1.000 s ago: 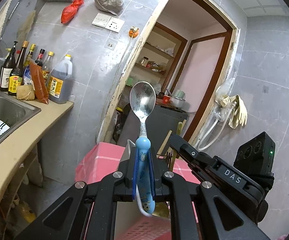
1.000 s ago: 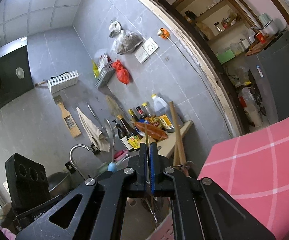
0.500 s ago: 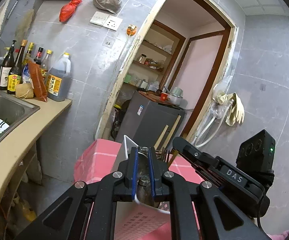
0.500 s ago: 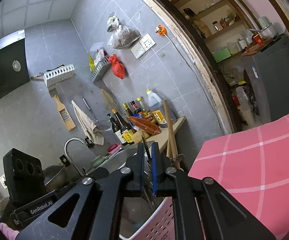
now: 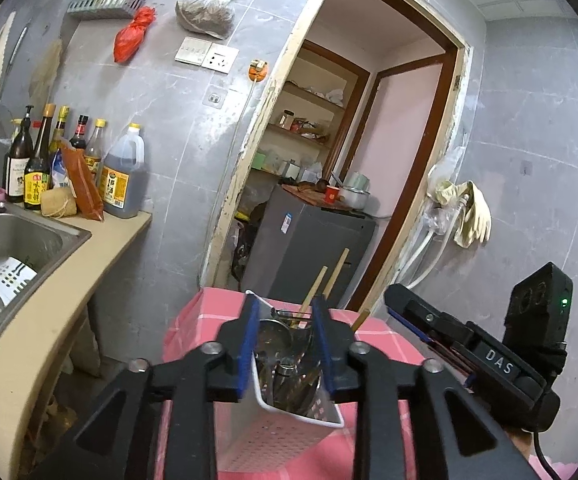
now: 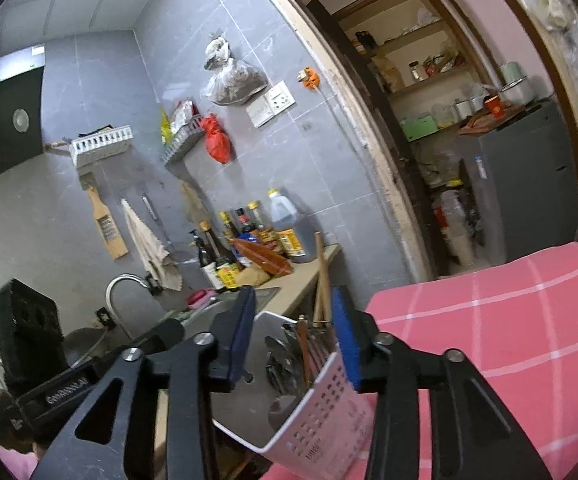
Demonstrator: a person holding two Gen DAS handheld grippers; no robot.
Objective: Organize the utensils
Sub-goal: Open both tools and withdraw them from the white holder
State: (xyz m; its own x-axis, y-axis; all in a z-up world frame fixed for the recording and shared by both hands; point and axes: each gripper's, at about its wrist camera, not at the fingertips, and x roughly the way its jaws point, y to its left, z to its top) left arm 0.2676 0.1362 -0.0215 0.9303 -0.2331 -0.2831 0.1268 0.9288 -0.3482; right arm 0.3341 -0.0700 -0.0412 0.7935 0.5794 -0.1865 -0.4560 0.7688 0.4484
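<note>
- Seen first from the left wrist camera, the left gripper (image 5: 285,334) hangs over the white utensil caddy (image 5: 289,426); its jaws are opening and the blue pads grip nothing, the caddy's mouth showing between them.
- Spoons (image 5: 275,338) and chopsticks (image 5: 331,280) stand inside the caddy, the chopsticks poking up past its rim.
- That caddy sits on the pink checked tablecloth (image 5: 385,344), near the table's left edge, with a bare gap of floor between that edge and the beige counter (image 5: 61,300).
- Just right, the right gripper (image 5: 417,320) reaches in close to the caddy's right rim.
- Next, from the right wrist camera, the right gripper (image 6: 293,330) is also above the utensil caddy (image 6: 321,404), jaws opening, nothing pinched between its pads.
- Wooden chopsticks (image 6: 323,284) rise from the caddy between the two fingers, touching neither as far as I can tell.
- To the right the tablecloth (image 6: 509,332) lies bare up to its far edge; leftward the left gripper's body (image 6: 65,388) crowds in near the sink (image 6: 225,308).
</note>
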